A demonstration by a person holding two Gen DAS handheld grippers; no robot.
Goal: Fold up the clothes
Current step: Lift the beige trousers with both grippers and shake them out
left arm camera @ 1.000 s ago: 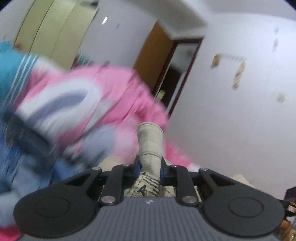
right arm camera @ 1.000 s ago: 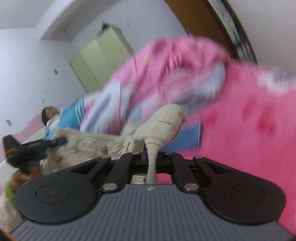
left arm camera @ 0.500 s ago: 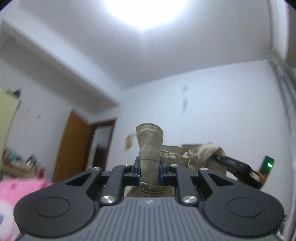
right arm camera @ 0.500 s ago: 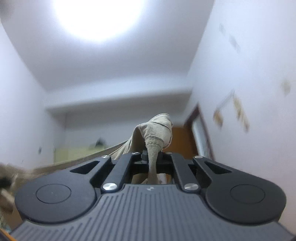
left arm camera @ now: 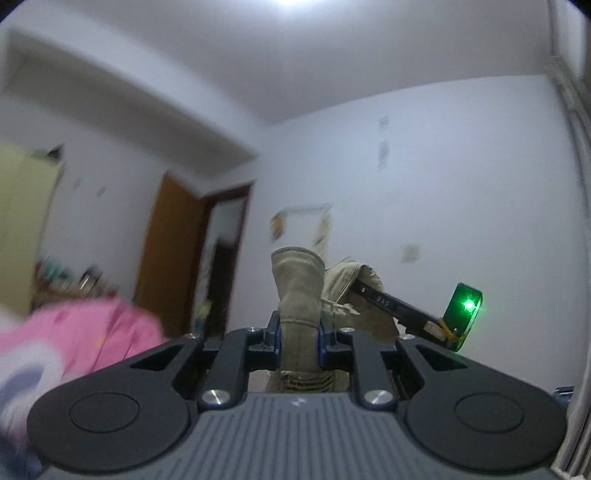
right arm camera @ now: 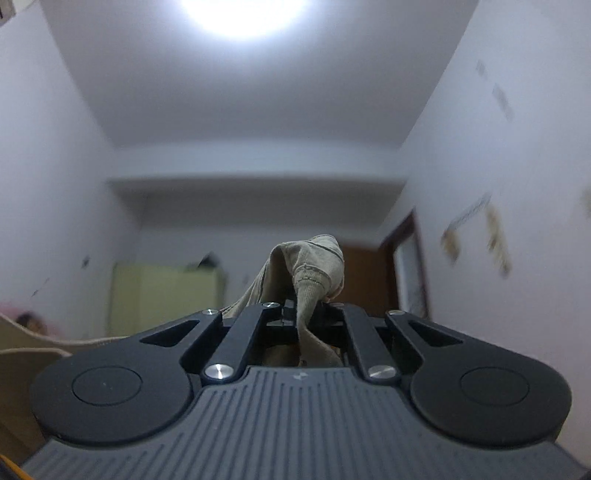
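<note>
A beige garment is held up in the air by both grippers. My left gripper (left arm camera: 298,334) is shut on a ribbed beige cuff (left arm camera: 297,284) that sticks up between its fingers. In the same view the other gripper, with a green light (left arm camera: 463,308), clamps another bunched part of the beige garment (left arm camera: 351,280) just to the right. My right gripper (right arm camera: 308,314) is shut on a bunched beige fold (right arm camera: 314,266); more of the cloth (right arm camera: 33,347) trails off to the lower left. Both cameras point up at walls and ceiling.
A pink pile of clothes (left arm camera: 74,339) lies low on the left in the left wrist view. An orange-brown door (left arm camera: 166,254) and dark doorway stand behind it. A pale green wardrobe (right arm camera: 162,299) stands against the far wall. A ceiling light (right arm camera: 243,14) glares overhead.
Both grippers swung up from the pink pile with the beige garment, then the left tipped back down slightly, so the pink pile shows again at its lower left. Both grips stayed shut.
</note>
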